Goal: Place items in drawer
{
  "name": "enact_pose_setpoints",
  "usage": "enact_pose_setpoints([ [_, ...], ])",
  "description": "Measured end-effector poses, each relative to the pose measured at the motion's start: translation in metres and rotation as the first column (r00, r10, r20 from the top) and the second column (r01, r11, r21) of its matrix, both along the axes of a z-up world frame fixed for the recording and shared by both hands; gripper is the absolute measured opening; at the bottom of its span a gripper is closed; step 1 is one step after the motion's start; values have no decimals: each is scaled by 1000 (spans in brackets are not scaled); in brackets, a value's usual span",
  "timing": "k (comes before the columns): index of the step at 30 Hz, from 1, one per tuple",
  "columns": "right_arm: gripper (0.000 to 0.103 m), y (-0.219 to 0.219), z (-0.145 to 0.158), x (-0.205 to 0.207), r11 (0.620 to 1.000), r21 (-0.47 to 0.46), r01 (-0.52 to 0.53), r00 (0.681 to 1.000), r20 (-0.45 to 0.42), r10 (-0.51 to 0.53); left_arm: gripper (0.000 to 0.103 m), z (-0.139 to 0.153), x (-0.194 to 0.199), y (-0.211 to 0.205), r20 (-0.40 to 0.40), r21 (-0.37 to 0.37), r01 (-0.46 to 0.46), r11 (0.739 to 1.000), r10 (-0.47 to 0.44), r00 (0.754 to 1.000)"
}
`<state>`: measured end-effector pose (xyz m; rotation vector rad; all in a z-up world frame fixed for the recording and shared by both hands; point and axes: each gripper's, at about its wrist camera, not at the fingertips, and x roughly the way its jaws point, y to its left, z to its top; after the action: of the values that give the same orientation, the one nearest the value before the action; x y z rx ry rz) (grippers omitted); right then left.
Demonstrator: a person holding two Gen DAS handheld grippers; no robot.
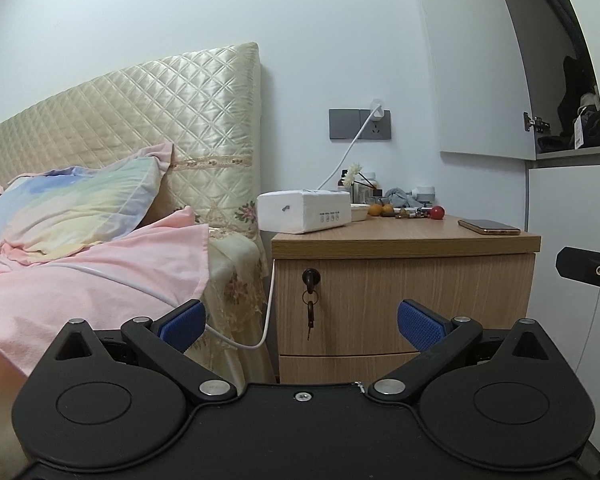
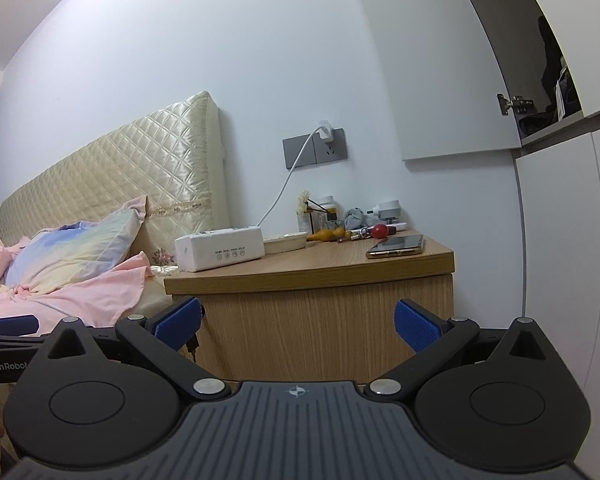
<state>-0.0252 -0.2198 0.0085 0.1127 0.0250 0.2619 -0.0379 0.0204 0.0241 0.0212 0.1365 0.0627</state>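
A wooden nightstand (image 1: 404, 240) stands beside the bed; its top drawer (image 1: 420, 300) is closed, with a key (image 1: 310, 280) in the lock. On top lie a phone (image 1: 489, 227), a white tissue pack (image 1: 304, 211), a red ball (image 1: 437, 212), small fruit (image 1: 381, 209) and a shallow dish (image 1: 358, 212). My left gripper (image 1: 300, 324) is open and empty, facing the drawer front from a short way off. My right gripper (image 2: 298, 326) is open and empty, below the nightstand top (image 2: 312, 264); the phone (image 2: 397, 246) and tissue pack (image 2: 220, 249) show above it.
The bed with a pink blanket (image 1: 80, 272), pillow (image 1: 72, 208) and quilted headboard (image 1: 140, 120) lies left. A white charger cable (image 1: 268, 320) hangs between bed and nightstand from the wall socket (image 1: 376, 120). A white wardrobe (image 1: 572, 240) with an open upper door stands right.
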Motion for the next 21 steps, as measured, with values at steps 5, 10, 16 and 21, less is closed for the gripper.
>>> enact_pose_setpoints([
  [5, 103, 0, 0, 0, 1000, -1, -2, 1000, -5, 2, 102, 0, -2, -1, 4, 3, 6, 1000, -6, 1000],
  [10, 103, -1, -1, 0, 1000, 3, -8, 1000, -9, 9, 102, 0, -1, 1, 3, -2, -4, 1000, 4, 1000],
  [16, 103, -2, -1, 0, 1000, -1, -4, 1000, -8, 4, 102, 0, -1, 2, 5, -6, -8, 1000, 8, 1000],
  [21, 103, -1, -1, -1, 1000, -2, -3, 1000, -9, 3, 102, -1, -2, 1, 7, -7, -11, 1000, 11, 1000],
])
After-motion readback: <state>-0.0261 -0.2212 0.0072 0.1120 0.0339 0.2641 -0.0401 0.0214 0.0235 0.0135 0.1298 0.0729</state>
